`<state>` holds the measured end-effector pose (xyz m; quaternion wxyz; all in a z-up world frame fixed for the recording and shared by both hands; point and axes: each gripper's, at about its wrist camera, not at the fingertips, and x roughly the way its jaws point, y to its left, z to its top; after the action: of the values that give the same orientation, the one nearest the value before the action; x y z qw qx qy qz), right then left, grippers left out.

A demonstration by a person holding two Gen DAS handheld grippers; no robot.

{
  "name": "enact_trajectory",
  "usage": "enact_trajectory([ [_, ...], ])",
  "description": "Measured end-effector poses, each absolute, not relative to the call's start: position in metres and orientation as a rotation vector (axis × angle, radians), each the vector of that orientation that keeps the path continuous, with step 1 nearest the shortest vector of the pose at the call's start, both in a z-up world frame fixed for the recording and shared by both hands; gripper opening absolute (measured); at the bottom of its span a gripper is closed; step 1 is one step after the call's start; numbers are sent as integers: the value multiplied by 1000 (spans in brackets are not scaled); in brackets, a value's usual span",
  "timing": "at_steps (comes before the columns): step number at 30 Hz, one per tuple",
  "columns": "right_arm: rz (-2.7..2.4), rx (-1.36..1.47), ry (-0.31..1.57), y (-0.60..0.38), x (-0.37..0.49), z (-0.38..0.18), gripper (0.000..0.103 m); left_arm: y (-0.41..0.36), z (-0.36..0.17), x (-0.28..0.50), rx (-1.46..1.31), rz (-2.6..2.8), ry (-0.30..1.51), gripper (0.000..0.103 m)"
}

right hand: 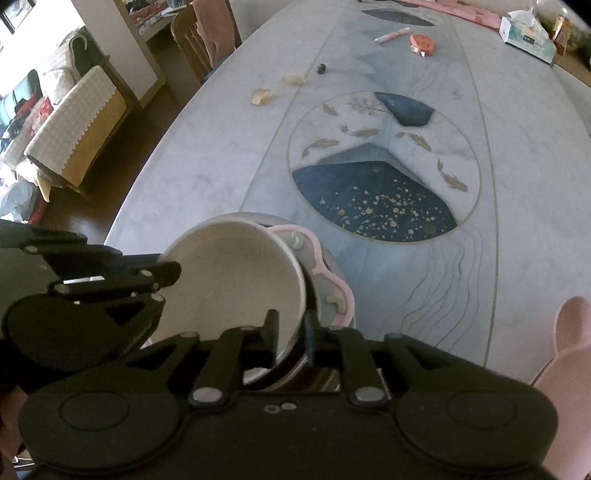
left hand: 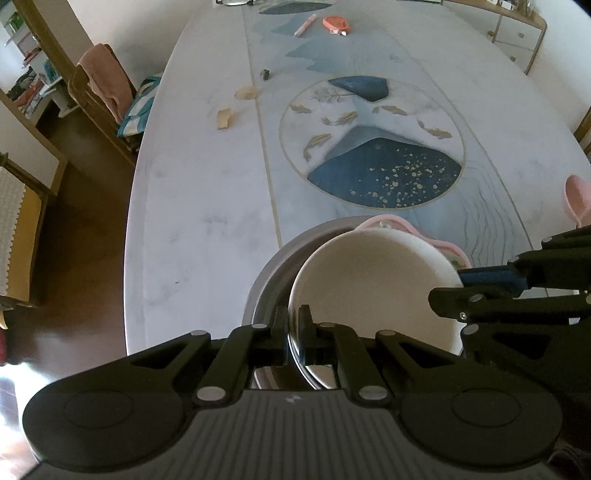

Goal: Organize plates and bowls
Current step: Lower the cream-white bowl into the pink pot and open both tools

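A white bowl [left hand: 369, 280] [right hand: 229, 280] leans tilted inside a wide steel bowl [left hand: 264, 280], over a pink scalloped dish [left hand: 448, 245] [right hand: 332, 291]. My left gripper [left hand: 293, 325] is shut on the white bowl's near left rim; the right wrist view shows it [right hand: 168, 266] at that side. My right gripper [right hand: 291, 328] straddles the opposite rim with its jaws slightly apart. White interior shows between one finger and the wall, so it stands open. In the left wrist view it [left hand: 448, 286] reaches in from the right.
The stack sits near the front edge of a marble table [left hand: 207, 206] with a blue inlaid circle [left hand: 384, 177]. Another pink dish [right hand: 570, 332] lies to the right. Small scraps [left hand: 225, 118], a pen [left hand: 304, 25] and an orange pouch [left hand: 336, 23] lie far back. Chairs stand left.
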<state>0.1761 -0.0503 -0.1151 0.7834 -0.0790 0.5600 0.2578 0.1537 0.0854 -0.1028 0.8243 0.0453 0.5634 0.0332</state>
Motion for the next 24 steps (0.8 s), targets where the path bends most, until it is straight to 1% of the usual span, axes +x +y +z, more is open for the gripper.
enact_trajectory([
  [9,586,-158,1176,-55,172,-107,24,96,-97,146,41,31,1167,4],
  [18,630,-149,1127,-70,163,-87,36,106,-78,130,11,10,1089,4],
  [24,660,-158,1083,-80,155,-78,46,114,-67,119,-17,5,1048,7],
])
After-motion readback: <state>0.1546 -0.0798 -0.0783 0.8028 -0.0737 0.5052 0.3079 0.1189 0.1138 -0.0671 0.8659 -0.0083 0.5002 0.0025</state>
